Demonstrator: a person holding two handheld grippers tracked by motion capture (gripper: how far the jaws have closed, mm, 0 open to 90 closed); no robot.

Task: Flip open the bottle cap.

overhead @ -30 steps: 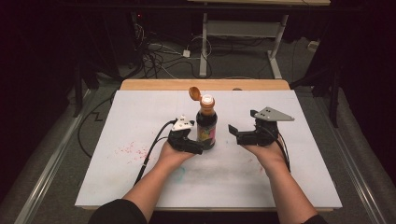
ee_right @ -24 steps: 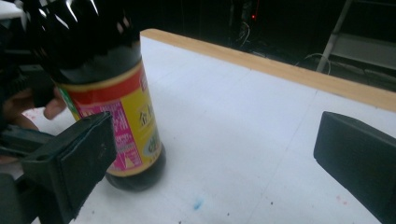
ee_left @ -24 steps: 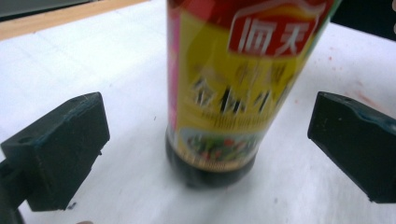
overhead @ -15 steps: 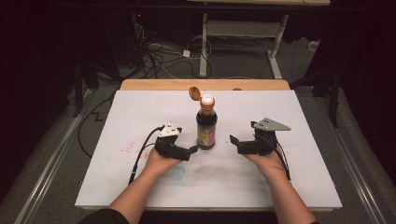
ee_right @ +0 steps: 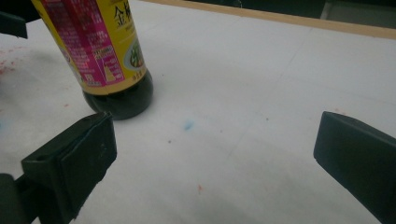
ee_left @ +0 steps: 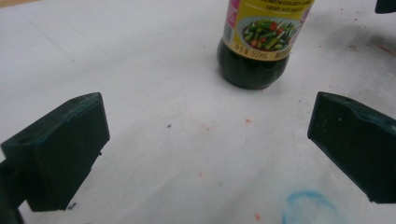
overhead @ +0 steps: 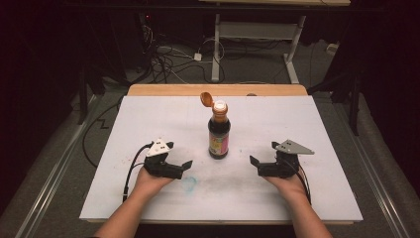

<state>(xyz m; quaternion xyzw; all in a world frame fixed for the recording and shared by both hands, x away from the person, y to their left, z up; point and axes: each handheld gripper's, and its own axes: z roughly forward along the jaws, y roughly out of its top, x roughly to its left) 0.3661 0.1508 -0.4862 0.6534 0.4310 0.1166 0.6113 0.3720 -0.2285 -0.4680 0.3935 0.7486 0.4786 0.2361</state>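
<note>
A dark sauce bottle point(overhead: 219, 133) with a yellow and pink label stands upright at the middle of the white table, its orange flip cap point(overhead: 206, 98) hinged open. My left gripper point(overhead: 186, 165) rests low on the table to the bottle's front left, open and holding nothing. The bottle's base point(ee_left: 252, 65) stands beyond its jaws, apart from them. My right gripper point(overhead: 253, 162) sits to the bottle's front right, open as well. In the right gripper view the bottle point(ee_right: 100, 56) rises at the upper left, beyond the jaw there.
The white table sheet point(overhead: 317, 129) carries faint red specks and a blue smear point(overhead: 188, 184) near the left gripper. A wooden table edge point(overhead: 163, 89) runs along the back. Cables and desk legs lie on the dark floor beyond.
The left gripper let go of the bottle. Both grippers drew back toward the person and apart, away from the bottle, which stays standing in place.
</note>
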